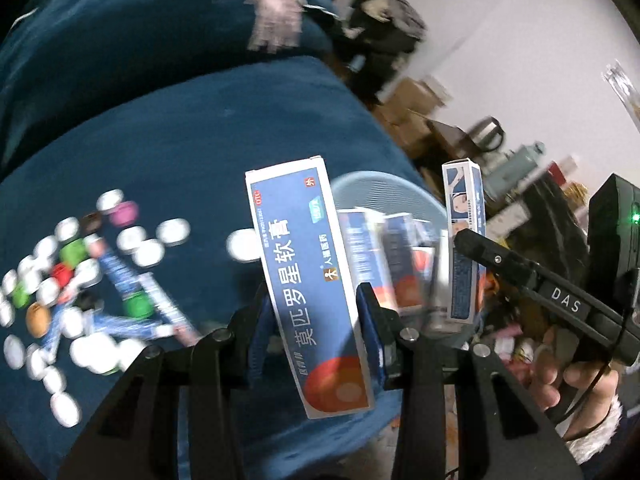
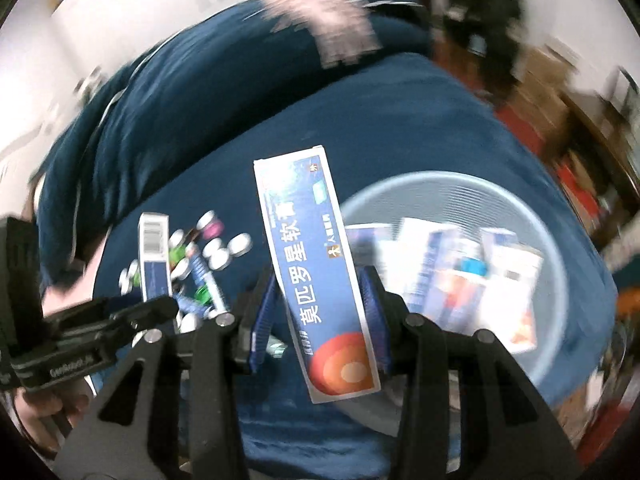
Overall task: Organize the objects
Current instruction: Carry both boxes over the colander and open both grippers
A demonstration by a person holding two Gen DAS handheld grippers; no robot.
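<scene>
My left gripper (image 1: 316,312) is shut on a blue ointment box (image 1: 308,280) with an orange circle, held upright above the dark blue cloth. My right gripper (image 2: 320,300) is shut on a matching blue ointment box (image 2: 316,268). In the left wrist view the right gripper's box (image 1: 466,240) shows upright at the right, over the basket. In the right wrist view the left gripper's box (image 2: 154,256) shows at the left. A light blue round basket (image 2: 560,248) holds several similar boxes (image 2: 460,280); it also shows in the left wrist view (image 1: 372,188).
Several white and coloured bottle caps (image 1: 72,272) and blue tubes (image 1: 132,292) lie scattered on the blue cloth (image 1: 200,140) at left. Cardboard boxes (image 1: 412,112) and clutter stand beyond the cloth's right edge. Both views are blurred.
</scene>
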